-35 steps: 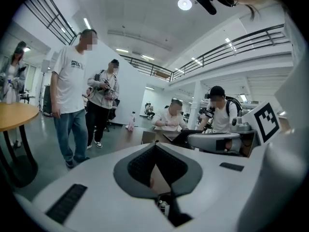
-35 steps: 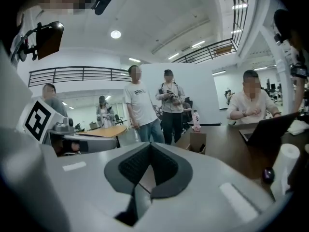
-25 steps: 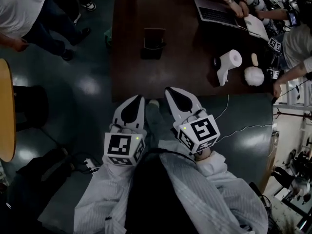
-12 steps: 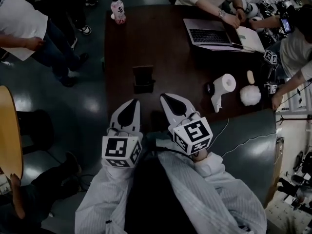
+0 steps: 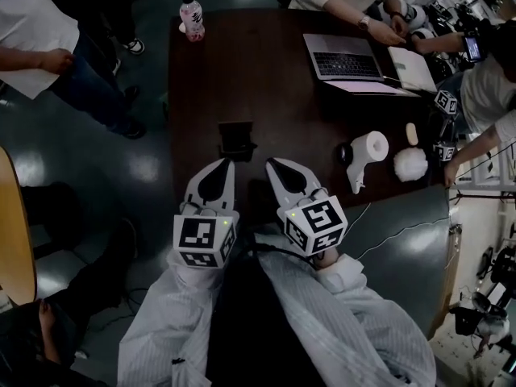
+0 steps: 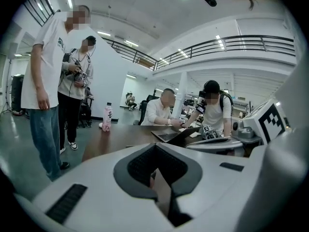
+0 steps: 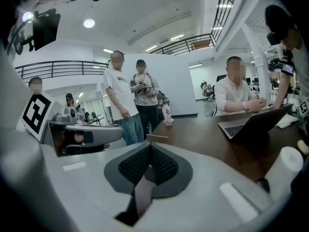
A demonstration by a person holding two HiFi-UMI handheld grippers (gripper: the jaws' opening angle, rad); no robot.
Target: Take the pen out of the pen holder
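Observation:
The pen holder (image 5: 235,139) is a small dark box standing near the front edge of the dark table (image 5: 266,95). I cannot make out a pen in it. My left gripper (image 5: 226,161) is shut and empty, its tips just short of the holder on the near side. My right gripper (image 5: 272,163) is shut and empty too, beside the left one and a little to the holder's right. In the left gripper view the left gripper (image 6: 155,146) has its pads together with the tabletop beyond. In the right gripper view the right gripper (image 7: 149,146) shows the same.
On the table are a pink bottle (image 5: 192,16) at the far left corner, an open laptop (image 5: 347,55), a paper roll (image 5: 372,145) and a white fluffy thing (image 5: 409,161). People sit and stand round the table. A wooden round table (image 5: 12,232) is at the left.
Both grippers have moved toward the table, and the pen holder now lies just ahead of their tips. Their jaws stayed shut.

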